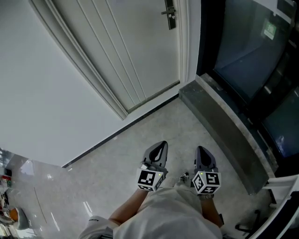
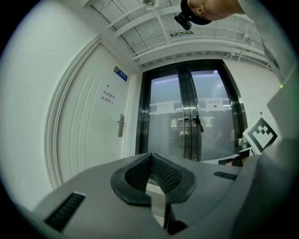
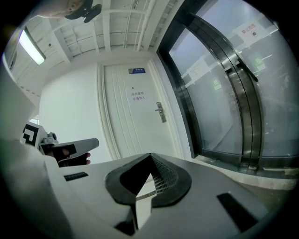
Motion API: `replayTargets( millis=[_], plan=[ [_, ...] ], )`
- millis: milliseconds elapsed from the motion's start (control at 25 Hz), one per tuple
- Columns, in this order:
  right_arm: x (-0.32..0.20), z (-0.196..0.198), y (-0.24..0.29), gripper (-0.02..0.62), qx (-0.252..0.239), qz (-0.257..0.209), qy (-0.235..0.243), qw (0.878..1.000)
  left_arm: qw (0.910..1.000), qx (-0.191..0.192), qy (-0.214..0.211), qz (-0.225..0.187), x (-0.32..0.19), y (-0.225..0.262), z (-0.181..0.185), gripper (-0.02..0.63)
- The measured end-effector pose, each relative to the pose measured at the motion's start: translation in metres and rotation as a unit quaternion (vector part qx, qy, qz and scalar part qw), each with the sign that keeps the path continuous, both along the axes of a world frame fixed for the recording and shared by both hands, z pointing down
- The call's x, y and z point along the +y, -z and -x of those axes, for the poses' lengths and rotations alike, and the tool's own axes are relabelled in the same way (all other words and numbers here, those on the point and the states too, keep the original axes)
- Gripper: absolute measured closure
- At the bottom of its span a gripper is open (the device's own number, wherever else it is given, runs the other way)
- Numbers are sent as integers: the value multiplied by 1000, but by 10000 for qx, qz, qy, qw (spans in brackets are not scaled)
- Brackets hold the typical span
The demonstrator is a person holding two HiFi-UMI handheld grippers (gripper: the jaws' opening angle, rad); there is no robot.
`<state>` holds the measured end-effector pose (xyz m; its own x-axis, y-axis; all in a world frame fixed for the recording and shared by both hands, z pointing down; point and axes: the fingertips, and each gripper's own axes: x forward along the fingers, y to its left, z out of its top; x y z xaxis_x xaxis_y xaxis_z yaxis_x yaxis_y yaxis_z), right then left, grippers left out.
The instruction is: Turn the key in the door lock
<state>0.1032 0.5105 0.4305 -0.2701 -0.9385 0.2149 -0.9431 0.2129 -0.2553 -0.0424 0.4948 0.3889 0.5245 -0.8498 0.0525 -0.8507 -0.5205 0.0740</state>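
Your left gripper and right gripper lie nearest, side by side low in the head view, above the pale floor. Both point away from you toward the corner ahead. In the left gripper view the two jaws meet at their tips with nothing between them. The right gripper view shows the same: jaws closed together and empty.

Ahead stands the white panelled door, closed in its frame. The lock plate sits on the door's edge nearest the glass doors, well apart from both grippers. Its long axis runs upright along the door. The lever handle at the plate's upper part juts sideways, pointing away from the glass doors. You cannot make out a key at this range; the plate is too small in every view.

A blue sign is fixed high on the door. A grey stone sill runs along the foot of the glass doors, to your right.
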Motion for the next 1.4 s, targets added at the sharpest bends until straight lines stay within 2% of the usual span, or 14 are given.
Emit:
replayTargets(
  millis=[320, 720, 1120, 1280, 1400],
  plan=[
    [-39, -48, -3, 600, -14, 22, 67, 10000, 9997, -36, 238, -63, -38, -1, -40, 598],
    [-104, -66, -4, 600, 51, 42, 24, 10000, 9994, 61, 327, -53, -109, -5, -50, 598],
    [-223, -62, 4, 600, 339, 38, 27, 9994, 9994, 183, 278, 8, -235, -12, -46, 598],
    [-277, -52, 19, 600, 621, -103, 121, 9979, 9991, 261, 327, 12, -285, -9, -30, 598],
    [-315, -49, 27, 600, 740, -191, -21, 9971, 9991, 288, 287, 74, -318, -14, -18, 598]
  ],
)
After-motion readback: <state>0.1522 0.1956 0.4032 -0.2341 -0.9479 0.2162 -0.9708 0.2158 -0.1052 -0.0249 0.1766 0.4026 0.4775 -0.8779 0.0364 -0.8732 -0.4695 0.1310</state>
